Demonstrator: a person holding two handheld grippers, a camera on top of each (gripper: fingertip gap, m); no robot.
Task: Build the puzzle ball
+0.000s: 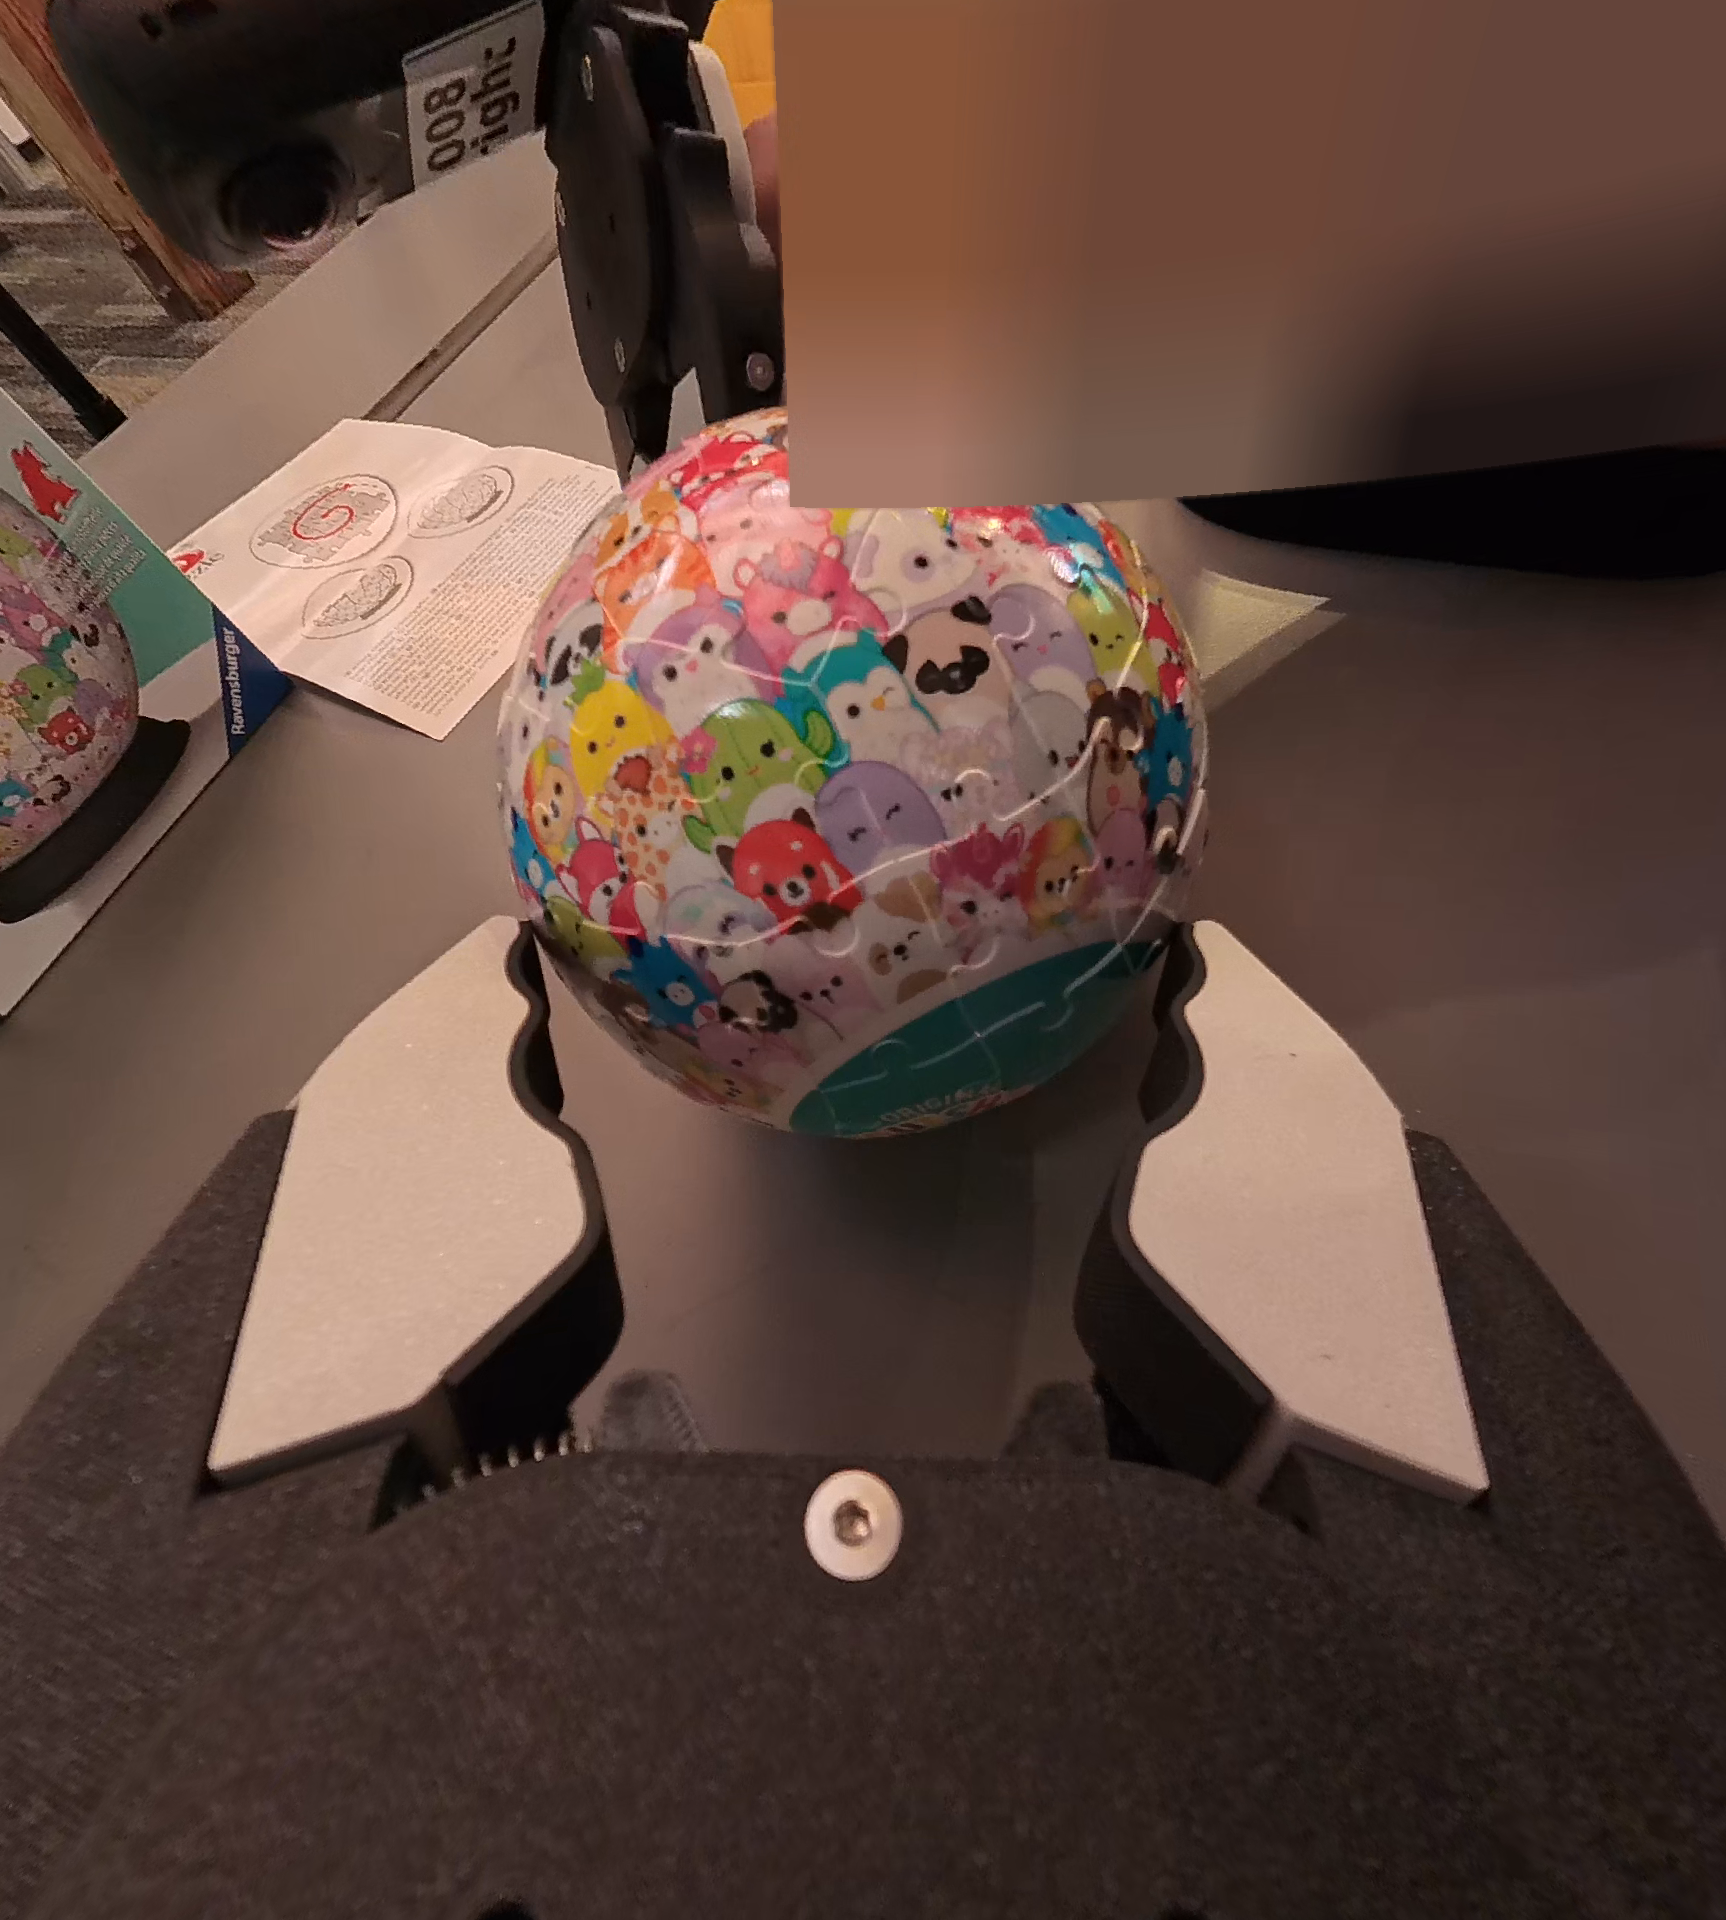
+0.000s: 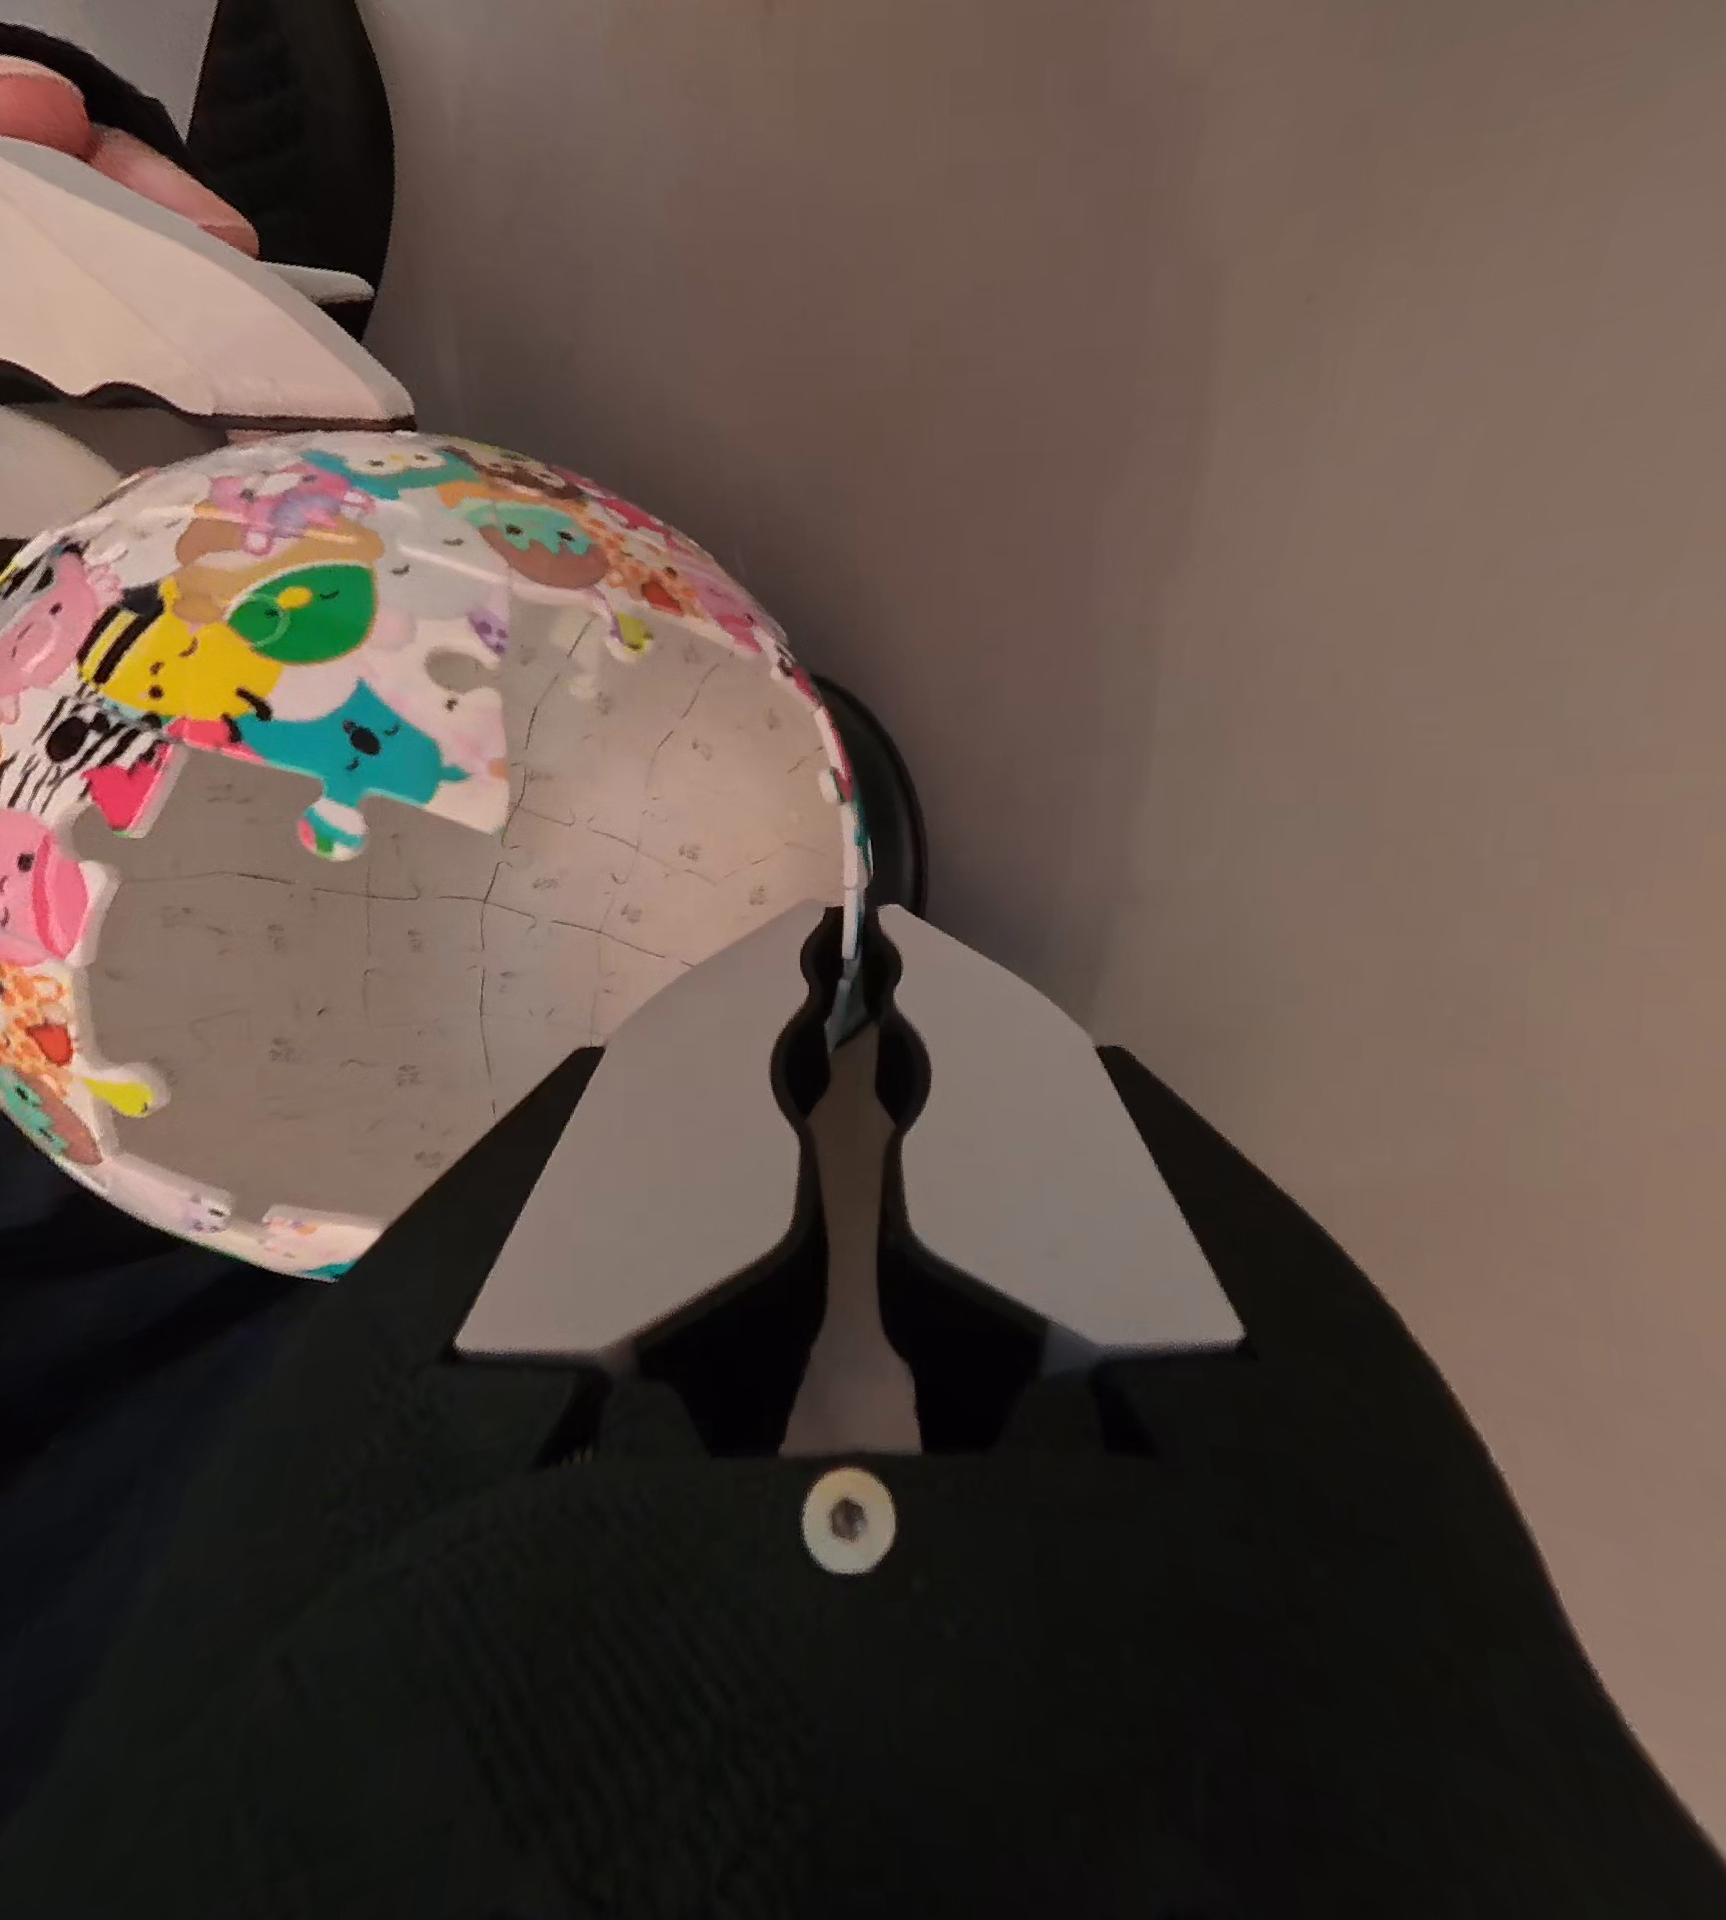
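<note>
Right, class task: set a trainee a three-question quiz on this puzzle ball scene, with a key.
1. True or false: the colourful cartoon-printed plastic puzzle ball is complete.
2. What lies on the grey table beside the printed cardboard puzzle box?
A. a white folded paper instruction sheet
B. scissors
C. a mug
3. Fill in: the ___ gripper straddles the ball's lower sides with its fingers spread wide.

Key
1. False. The right wrist view shows a large gap with the grey inner surface visible.
2. A.
3. Left. The left gripper flanks the ball, while the right gripper is nearly closed on a thin edge of it.
</note>
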